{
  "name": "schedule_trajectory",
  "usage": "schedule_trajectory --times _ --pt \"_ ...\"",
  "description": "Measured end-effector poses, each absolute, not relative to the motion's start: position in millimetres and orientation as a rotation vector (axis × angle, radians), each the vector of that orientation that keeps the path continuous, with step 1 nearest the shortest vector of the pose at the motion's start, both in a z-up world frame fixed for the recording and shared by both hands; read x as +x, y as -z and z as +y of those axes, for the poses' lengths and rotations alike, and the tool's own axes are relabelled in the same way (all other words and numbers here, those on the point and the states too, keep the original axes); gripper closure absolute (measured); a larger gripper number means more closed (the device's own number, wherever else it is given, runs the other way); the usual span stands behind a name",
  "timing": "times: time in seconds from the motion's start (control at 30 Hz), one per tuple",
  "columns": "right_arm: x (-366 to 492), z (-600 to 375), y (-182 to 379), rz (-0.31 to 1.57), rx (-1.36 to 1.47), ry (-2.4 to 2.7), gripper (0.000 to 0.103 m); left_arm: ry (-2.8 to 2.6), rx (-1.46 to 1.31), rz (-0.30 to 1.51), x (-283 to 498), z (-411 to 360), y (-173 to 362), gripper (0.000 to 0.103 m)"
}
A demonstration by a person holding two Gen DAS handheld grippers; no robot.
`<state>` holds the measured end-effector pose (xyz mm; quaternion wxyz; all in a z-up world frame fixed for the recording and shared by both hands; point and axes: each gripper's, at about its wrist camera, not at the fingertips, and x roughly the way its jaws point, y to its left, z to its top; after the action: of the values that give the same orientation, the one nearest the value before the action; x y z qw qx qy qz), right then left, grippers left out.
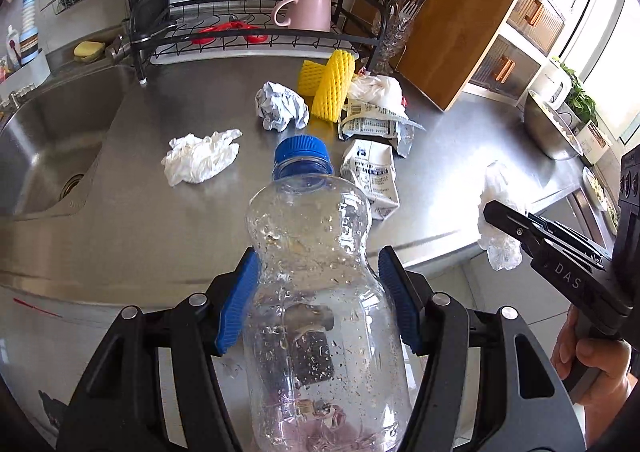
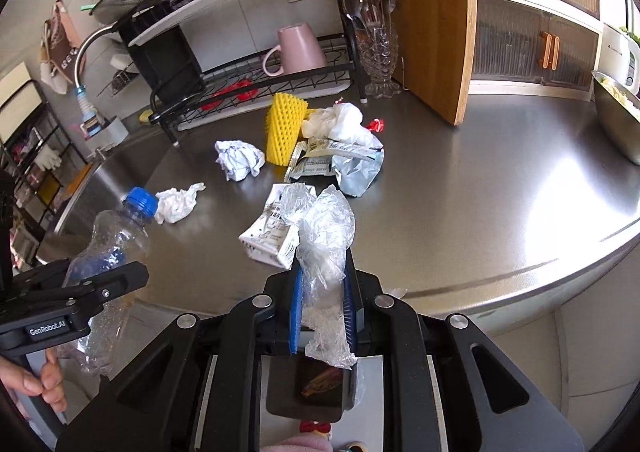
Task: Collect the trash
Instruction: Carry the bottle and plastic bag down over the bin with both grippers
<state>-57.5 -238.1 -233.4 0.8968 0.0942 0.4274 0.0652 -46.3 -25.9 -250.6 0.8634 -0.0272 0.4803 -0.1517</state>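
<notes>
The left gripper [image 1: 320, 304] holds the clear plastic bottle [image 1: 316, 292] by its waist, blue cap pointing away; the right gripper [image 2: 322, 308] is nearly closed, pinching crumpled clear plastic wrap [image 2: 324, 244]; both are above the steel counter [image 2: 480, 191] edge.

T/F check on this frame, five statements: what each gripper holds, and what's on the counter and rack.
1. The left gripper holds a clear plastic bottle with a blue cap. True.
2. The right gripper is empty. False: it is shut on a crumpled clear plastic film.
3. The pink mug stands upright on the steel counter. False: it sits upside down in the black wire dish rack.
4. A yellow foam net sleeve lies on the counter. True.
5. The counter holds no more trash. False: a crumpled white paper ball and a flattened white carton are there.
</notes>
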Motion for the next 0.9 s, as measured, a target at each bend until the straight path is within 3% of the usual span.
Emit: schedule_trajectory --times 0.4,0.9 --pt "-132 -206 292 1.054 0.227 -0.200 0.085 0.339 -0.097 1.120 -123 -8 320 0.045" --pt "-115 -177 455 1.348 0.310 -0.150 0.085 0.350 -0.073 1.347 -113 -10 505 0.045"
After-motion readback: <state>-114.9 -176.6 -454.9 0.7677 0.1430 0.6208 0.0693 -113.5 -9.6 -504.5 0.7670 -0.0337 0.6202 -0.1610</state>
